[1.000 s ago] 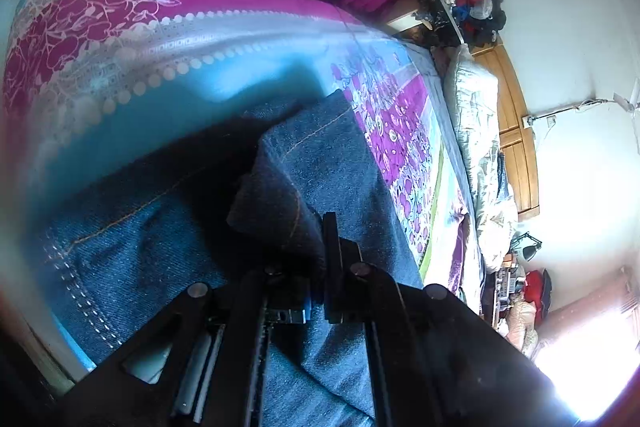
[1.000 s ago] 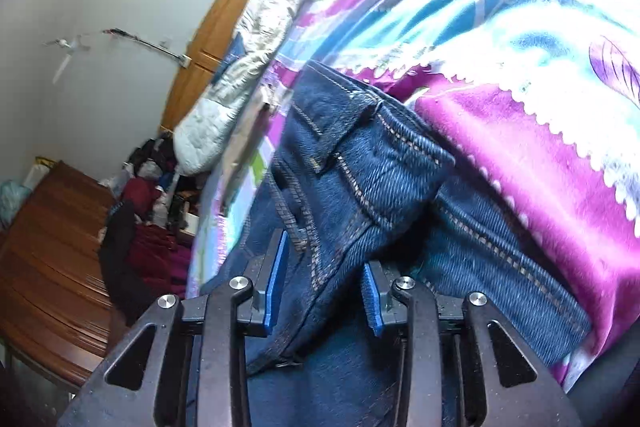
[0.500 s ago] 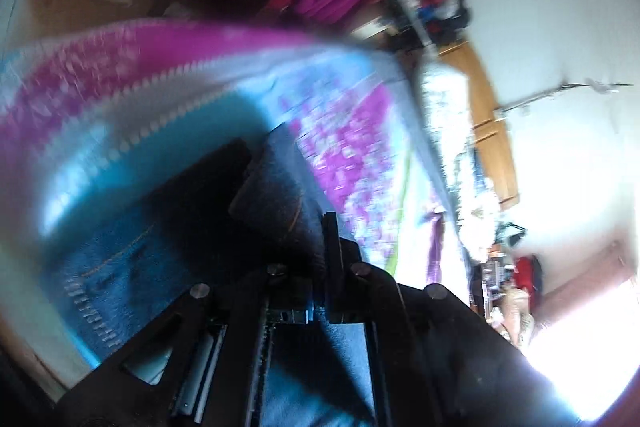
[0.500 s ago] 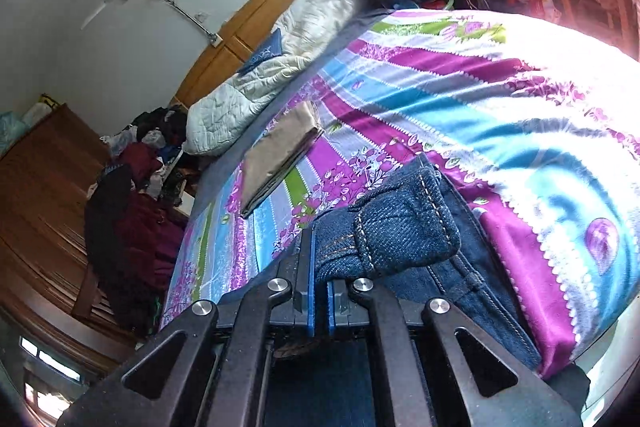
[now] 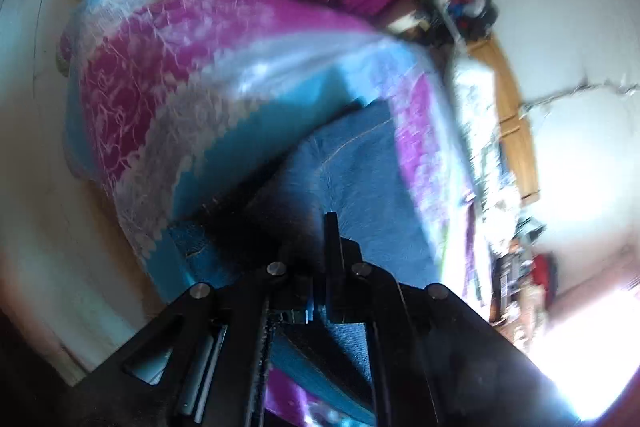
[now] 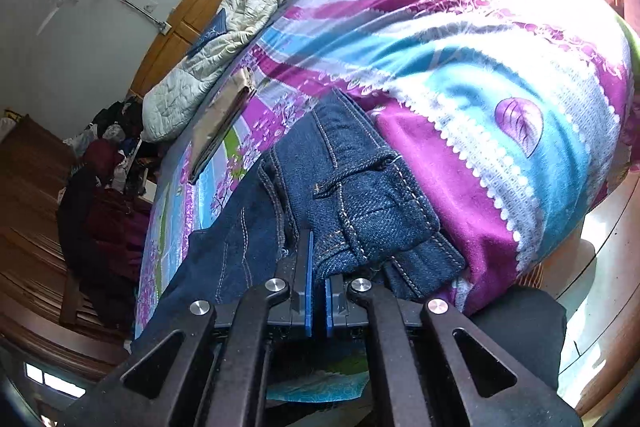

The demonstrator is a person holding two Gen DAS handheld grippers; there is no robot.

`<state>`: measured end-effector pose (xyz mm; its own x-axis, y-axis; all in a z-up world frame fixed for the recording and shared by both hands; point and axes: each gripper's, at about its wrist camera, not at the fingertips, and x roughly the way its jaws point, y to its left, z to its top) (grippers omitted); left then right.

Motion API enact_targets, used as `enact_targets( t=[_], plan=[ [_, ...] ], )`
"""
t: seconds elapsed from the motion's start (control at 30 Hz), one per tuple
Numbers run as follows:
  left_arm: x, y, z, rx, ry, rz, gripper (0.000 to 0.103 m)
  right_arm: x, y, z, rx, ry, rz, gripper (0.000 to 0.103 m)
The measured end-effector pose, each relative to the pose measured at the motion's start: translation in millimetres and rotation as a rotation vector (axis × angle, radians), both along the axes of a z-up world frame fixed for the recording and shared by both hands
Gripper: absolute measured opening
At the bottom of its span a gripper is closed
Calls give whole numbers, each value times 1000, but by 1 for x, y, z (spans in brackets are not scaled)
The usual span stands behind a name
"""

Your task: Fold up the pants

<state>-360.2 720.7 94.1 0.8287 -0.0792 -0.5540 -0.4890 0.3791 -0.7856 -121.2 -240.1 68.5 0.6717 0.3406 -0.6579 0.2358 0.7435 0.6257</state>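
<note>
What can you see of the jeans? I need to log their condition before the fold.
The jeans are dark blue denim with pale topstitching, a waistband and belt loops. They lie bunched on the striped purple and blue bedspread. The right claw is shut on a doubled-over waistband section; the left claw is shut on another fold, which looks lighter blue and blurred in that view.

the left gripper (image 5: pixel 320 247) is showing as a black angular frame with triangular cut-outs, four round silver screws sitting in a row across its linkage arms, and a dark finger standing up at the middle. the right gripper (image 6: pixel 318 279) is wearing the same black frame and four silver screws, but its jaws are carrying bright blue pads (image 6: pixel 308 291) along their inner faces.
</note>
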Motion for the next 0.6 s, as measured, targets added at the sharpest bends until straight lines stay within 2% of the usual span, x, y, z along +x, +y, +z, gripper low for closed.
enact_targets(
  t=[0.07,0.13,0.17,0.2,0.3,0.53,0.6],
  plan=[
    [-8,-3,2,34,-22,4,4,2,-3,-19,-33,84,13,4],
    [-7,-3,-16,28,35,-2,4,6,-2,-41,-30,139,10,4],
    [-4,-3,-26,1,67,7,4,7,-2,-46,-33,142,9,4],
    [-4,-3,-31,-19,59,20,4,7,-2,-49,-31,145,3,4],
    [0,-3,-21,25,54,17,4,8,-5,-47,-34,140,16,4],
    [-5,-2,-14,52,27,-2,4,11,-8,-54,-27,156,19,4],
    [-5,-3,-14,80,39,-12,6,11,-7,-53,-33,161,26,4]
  ],
)
